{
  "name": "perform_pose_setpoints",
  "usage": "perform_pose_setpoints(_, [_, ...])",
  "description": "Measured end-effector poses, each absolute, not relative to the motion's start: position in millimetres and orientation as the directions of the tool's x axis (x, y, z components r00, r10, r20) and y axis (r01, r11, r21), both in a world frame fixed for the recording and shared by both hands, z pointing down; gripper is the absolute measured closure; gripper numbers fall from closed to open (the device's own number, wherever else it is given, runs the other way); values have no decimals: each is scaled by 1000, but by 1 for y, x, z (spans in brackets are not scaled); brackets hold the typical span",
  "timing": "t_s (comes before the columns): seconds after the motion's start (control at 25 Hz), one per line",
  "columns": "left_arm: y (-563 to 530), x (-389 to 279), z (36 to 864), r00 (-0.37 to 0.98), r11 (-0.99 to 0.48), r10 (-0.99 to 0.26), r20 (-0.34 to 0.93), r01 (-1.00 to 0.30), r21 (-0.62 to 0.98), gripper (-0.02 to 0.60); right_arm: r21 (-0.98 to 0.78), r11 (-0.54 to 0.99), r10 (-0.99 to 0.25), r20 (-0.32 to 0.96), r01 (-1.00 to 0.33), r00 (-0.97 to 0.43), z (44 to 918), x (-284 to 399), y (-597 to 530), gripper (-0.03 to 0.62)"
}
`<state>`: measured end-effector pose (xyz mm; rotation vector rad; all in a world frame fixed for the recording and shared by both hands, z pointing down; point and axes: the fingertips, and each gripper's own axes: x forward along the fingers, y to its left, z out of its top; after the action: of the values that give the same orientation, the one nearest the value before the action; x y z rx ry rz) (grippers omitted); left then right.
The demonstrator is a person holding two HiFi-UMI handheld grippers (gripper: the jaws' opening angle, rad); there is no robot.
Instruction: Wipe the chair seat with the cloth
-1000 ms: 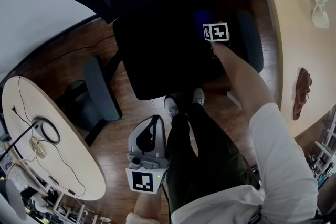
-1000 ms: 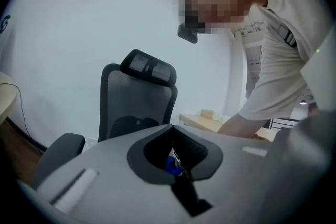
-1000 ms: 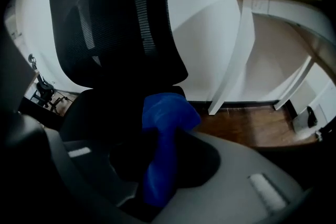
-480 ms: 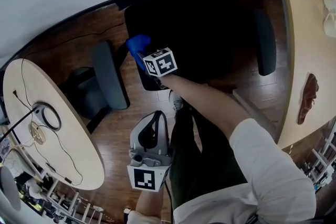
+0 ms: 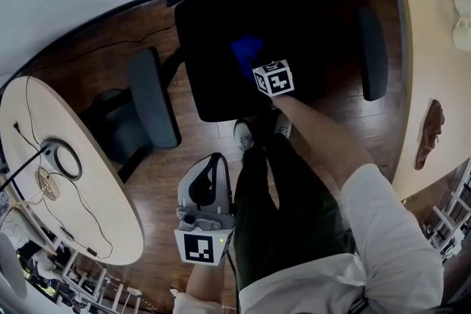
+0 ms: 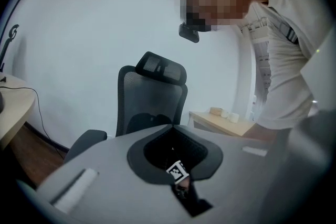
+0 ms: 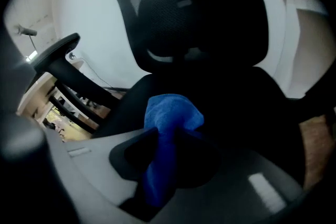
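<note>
Since half a second ago the right gripper (image 5: 259, 68) has swept off the chair seat's (image 5: 210, 77) front corner, the one beside the grey armrest (image 5: 151, 98) on the person's left, and now sits over the middle of the seat, a little toward its front edge. It has carried the blue cloth (image 5: 246, 53) with it. In the right gripper view we see its jaws closed on the cloth: a bunched fold stands up past the tips, the rest trails back between them, and the black seat and backrest (image 7: 189, 13) fill the picture beyond. The cloth lies on the seat's dark surface – how hard it presses, we cannot tell. The left gripper (image 5: 212, 171) has hardly shifted; it hangs well in front of the seat, above the wooden floor (image 5: 169, 180) and next to the person's dark trouser leg (image 5: 272, 209). Its jaws are drawn together at the tips with nothing held. Its own view looks up at the chair's backrest – and through the hollow between the jaws we catch the right gripper's marker cube. The other armrest (image 5: 372, 55) flanks the seat's far side, near the long counter (image 5: 427, 48).
</note>
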<state>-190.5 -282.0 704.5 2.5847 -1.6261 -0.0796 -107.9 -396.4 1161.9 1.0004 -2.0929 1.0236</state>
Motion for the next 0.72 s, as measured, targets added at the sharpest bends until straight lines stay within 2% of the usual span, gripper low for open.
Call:
perform_pose_setpoints(0.2, [-291,-164,697,484,-484,-875,-32,-869,102,551,-235,300,-450,820,-925,-355,1154,58,-408,501])
perform_pose_setpoints(0.4, [-293,-136,694,530,-531,-847,-31,-842,99,551,-207,196,-482,831,-958,-278,1146,126,-406,500])
perform_pose_setpoints(0.48, [-291,-128,694,539,-540,-842,-34,-837,95,551,-236,195,-500,811,-952,-303,1137,118,-408,500])
perform_pose_setpoints(0.56, [-288,-126,694,541,-542,-840,-38,-836,88,551,-298,225,-529,762,-928,-373,1116,83,-407,500])
perform_pose_setpoints(0.72, [-280,-143,693,511,-511,-859,-32,-855,90,551,-500,334,-508,619,-799,-599,1074,-62,-360,500])
